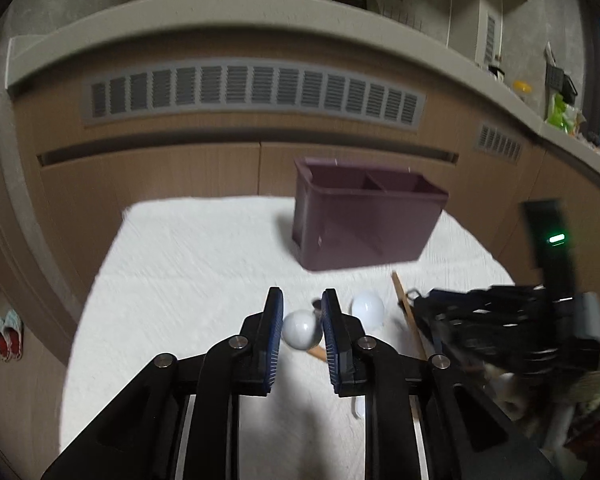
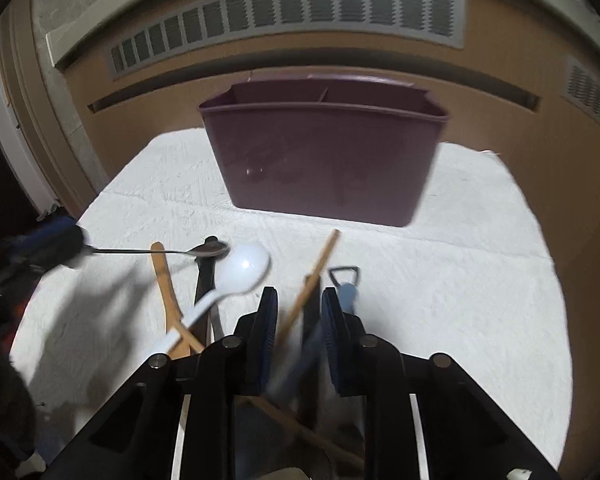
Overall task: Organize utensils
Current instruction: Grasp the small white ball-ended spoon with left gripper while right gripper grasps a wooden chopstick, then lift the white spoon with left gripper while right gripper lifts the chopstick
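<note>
Left wrist view gave me the left gripper [image 1: 300, 316] with its jaws drawn narrow, a small gap showing between the pads. A pale rounded bowl sat in that gap, which I took for the end of the metal spoon [image 2: 212, 250]. From the right wrist view the matter was plainer. That spoon's thin handle ran straight out of the left jaws and hung clear of the white cloth [image 2: 440, 280], with a shadow under it, so I judged it gripped and lifted.

The right gripper [image 2: 300, 316] had its jaws part closed over the pile. A wooden stick [image 2: 318, 264] ran up between them, close to the left pad, and a bottle opener [image 2: 345, 276] lay just ahead of the right pad. The blur kept me from telling whether the pads pressed on anything.

The maroon organizer [image 2: 324, 160] stood ahead of both pairs of jaws, well apart from them, and its divided compartments looked empty as far as I could see into them. To the left of the right jaws lay a white spoon [image 2: 244, 268], a forked wooden piece [image 2: 162, 280] and a black utensil [image 2: 206, 284], all crossed over one another on the cloth.

By my reckoning the job had barely begun. Nothing was sorted, one spoon was in hand, and every other piece had yet to go into a compartment.
</note>
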The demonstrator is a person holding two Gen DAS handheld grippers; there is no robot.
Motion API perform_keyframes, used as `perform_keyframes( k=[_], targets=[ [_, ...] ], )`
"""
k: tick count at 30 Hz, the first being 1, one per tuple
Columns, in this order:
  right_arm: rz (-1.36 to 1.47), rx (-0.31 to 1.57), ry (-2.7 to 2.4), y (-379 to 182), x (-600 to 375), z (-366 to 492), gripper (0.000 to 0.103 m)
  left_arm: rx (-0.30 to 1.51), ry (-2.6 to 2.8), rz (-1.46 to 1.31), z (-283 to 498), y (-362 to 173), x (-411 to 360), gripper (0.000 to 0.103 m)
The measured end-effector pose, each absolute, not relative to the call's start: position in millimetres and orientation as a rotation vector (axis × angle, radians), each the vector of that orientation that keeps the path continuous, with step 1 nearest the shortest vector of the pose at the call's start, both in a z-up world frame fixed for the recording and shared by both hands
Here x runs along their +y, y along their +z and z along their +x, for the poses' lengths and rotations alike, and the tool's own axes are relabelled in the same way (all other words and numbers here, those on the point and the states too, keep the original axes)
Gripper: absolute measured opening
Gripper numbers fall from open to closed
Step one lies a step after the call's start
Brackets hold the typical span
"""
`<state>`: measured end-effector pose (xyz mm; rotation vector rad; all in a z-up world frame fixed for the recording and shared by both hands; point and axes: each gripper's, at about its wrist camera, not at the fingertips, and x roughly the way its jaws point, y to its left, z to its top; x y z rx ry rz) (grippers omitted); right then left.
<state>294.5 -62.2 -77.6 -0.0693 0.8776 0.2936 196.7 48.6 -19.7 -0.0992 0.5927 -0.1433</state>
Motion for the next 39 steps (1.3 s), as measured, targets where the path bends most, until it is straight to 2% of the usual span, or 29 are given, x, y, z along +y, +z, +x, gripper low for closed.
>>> perform_keyframes(
  k=[5, 9, 18, 22, 29, 33, 39],
  targets=[
    [-0.071, 0.973, 0.204, -98, -51, 336, 0.019, 0.538, -0.134, -0.1, 193, 1, 62, 0.019],
    [-0.08, 0.987, 0.211, -99, -48, 341, 0.01, 0.531, -0.106, -0.114, 192, 4, 72, 0.019],
    [-0.052, 0.907, 0.281, -76, -70, 302, 0.009, 0.777, -0.088, -0.318, 193, -70, 106, 0.022],
    [-0.037, 0.906, 0.286, -80, -79, 295, 0.009, 0.801, -0.104, -0.251, 191, -85, 90, 0.032],
    [-0.037, 0.857, 0.291, -74, -85, 283, 0.009, 0.893, -0.085, -0.167, 206, -102, 70, 0.032],
    [-0.045, 0.822, 0.3, -65, -87, 276, 0.009, 0.878, -0.043, -0.176, 206, -99, 74, 0.023],
    [-0.02, 0.741, 0.309, -39, -98, 261, 0.008, 0.687, -0.015, -0.113, 190, -47, 72, 0.023]
  ],
)
